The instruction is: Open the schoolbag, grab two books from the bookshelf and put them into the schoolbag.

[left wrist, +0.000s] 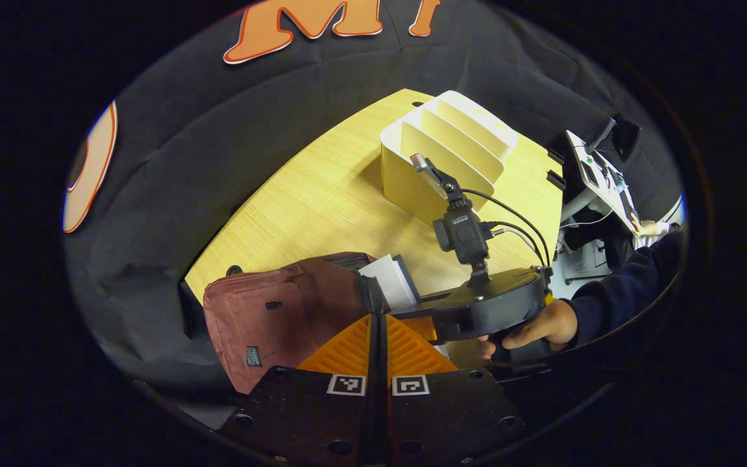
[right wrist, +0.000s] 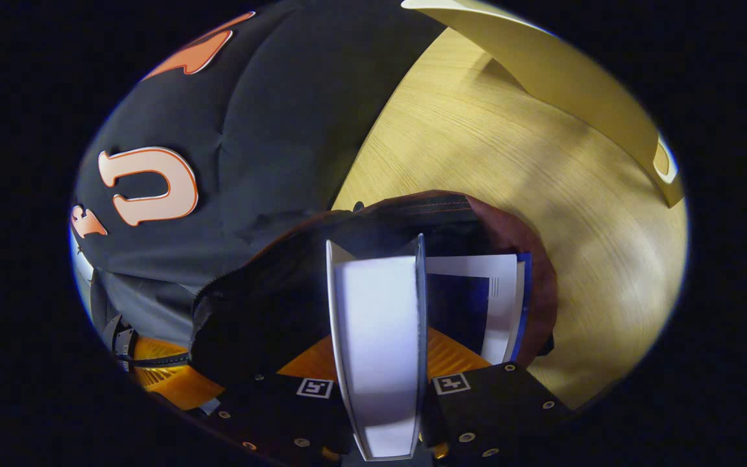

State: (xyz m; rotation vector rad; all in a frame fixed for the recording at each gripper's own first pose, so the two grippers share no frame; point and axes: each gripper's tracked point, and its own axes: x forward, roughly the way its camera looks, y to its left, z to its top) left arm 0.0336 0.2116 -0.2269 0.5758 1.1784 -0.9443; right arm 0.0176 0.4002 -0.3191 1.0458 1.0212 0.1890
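Note:
The maroon schoolbag (left wrist: 283, 311) lies open on the wooden table (left wrist: 321, 194). My left gripper (left wrist: 377, 319) has its fingers pressed together on the bag's rim. It also shows as ridged pads at the lower left of the right gripper view (right wrist: 153, 370). My right gripper (right wrist: 380, 337) is shut on a white book (right wrist: 377, 324), held upright over the bag's dark mouth (right wrist: 270, 305). A second book (right wrist: 477, 298) with a blue and white cover stands inside the bag beside it. The left gripper view shows the right gripper (left wrist: 383, 288) lowering the white book (left wrist: 393, 282) into the bag.
A cream bookshelf rack (left wrist: 445, 149) with slanted dividers stands farther back on the table, its side (right wrist: 542, 71) close above the bag. A person's hand (left wrist: 545, 324) and dark sleeve hold the right gripper. A desk with equipment (left wrist: 597, 175) stands beyond the table's right edge.

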